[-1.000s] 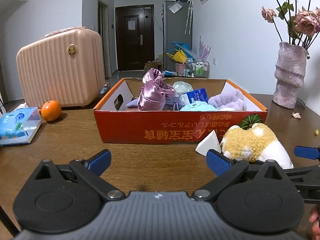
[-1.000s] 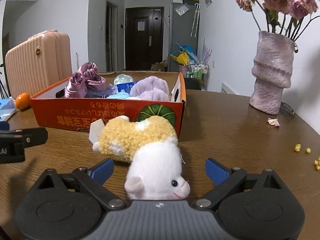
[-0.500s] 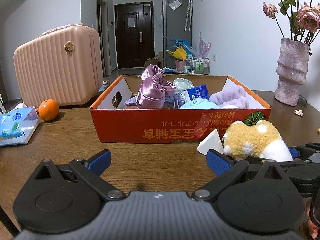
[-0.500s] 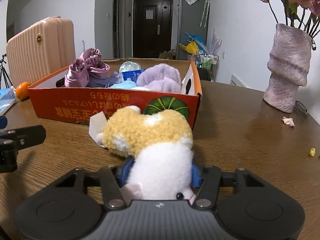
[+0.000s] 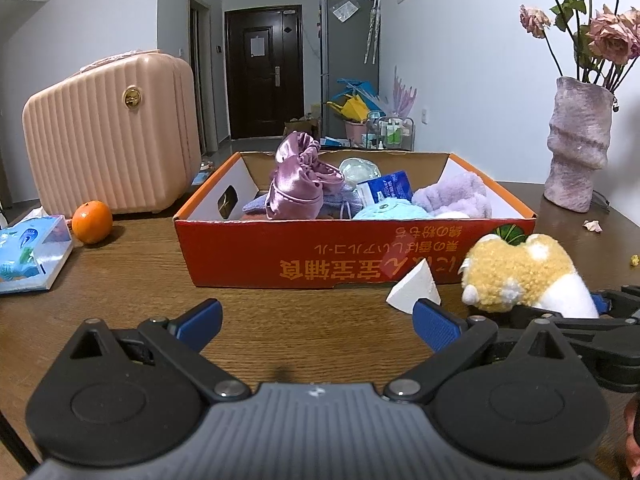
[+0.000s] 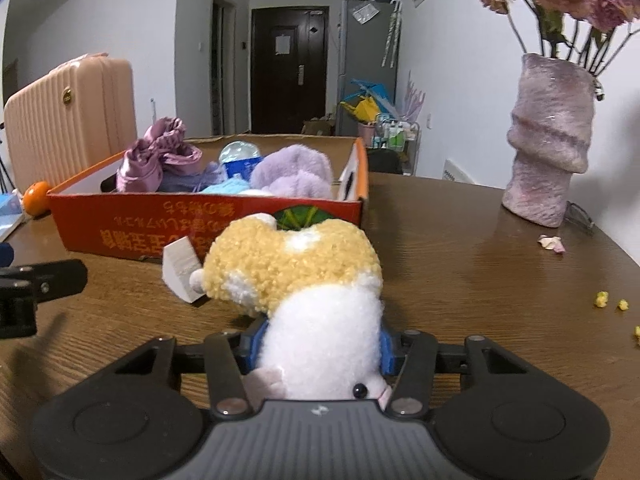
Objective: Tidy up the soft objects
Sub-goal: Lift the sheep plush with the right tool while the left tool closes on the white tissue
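You saw the plush toy (image 6: 304,280), tan curly fleece with a white head end, lying on the wooden table just in front of the red cardboard box (image 6: 208,236), its white tag (image 6: 180,264) sticking out to the left. The box stood open, already holding a purple satin pouch (image 5: 298,184), a lilac fluffy item (image 5: 456,200) and a light-blue one (image 5: 390,212)
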`<state>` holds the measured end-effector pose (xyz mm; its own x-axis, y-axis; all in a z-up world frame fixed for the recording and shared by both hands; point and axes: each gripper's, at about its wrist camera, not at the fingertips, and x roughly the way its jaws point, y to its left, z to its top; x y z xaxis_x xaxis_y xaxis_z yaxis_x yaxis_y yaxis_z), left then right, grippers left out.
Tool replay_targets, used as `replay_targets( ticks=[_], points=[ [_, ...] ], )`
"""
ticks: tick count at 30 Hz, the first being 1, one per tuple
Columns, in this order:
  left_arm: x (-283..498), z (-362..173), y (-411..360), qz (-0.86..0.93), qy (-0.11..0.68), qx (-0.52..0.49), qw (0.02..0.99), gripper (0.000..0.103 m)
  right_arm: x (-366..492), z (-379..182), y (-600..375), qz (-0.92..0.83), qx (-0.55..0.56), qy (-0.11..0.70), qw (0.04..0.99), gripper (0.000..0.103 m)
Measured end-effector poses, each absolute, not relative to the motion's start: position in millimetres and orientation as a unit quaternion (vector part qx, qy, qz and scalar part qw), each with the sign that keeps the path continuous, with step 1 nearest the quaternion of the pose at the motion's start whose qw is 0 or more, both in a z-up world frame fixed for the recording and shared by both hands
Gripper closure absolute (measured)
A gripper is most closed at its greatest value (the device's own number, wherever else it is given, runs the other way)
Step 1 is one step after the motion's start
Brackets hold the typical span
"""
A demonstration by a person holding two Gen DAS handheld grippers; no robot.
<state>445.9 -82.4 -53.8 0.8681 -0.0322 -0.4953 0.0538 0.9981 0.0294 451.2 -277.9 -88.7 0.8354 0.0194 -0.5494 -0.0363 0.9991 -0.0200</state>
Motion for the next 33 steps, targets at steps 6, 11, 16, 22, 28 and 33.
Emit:
replay_targets(
  ticks=[6,11,16,22,28,33],
  points=[
    [449.5,-54.0,-89.4,-0.027,0.257,0.018,0.966,0.0,445.6,-85.7,-294.4,0.0,-0.004,0.278,0.961,0.053],
    [453.4,-54.6,-103.0,-0.035,0.256,0.023,0.966,0.0,442.5,-83.8,-306.1,-0.007,0.001,0.274,0.962,0.053],
    [459.0,-56.5,-115.5,-0.039,0.258,0.026,0.965,0.0,442.0,-82.2,-319.8,-0.013,0.003,0.27,0.963,0.053],
    [467.4,-59.1,-127.8,-0.042,0.263,0.028,0.964,0.0,443.9,-81.2,-338.4,-0.024,0.005,0.267,0.963,0.053],
    [478.1,-61.9,-138.1,-0.043,0.268,0.032,0.962,0.0,448.0,-81.9,-355.0,-0.033,0.005,0.264,0.964,0.053],
    [487.7,-64.3,-145.3,-0.044,0.274,0.035,0.96,0.0,451.6,-82.3,-367.2,-0.038,0.003,0.261,0.964,0.053]
  ],
)
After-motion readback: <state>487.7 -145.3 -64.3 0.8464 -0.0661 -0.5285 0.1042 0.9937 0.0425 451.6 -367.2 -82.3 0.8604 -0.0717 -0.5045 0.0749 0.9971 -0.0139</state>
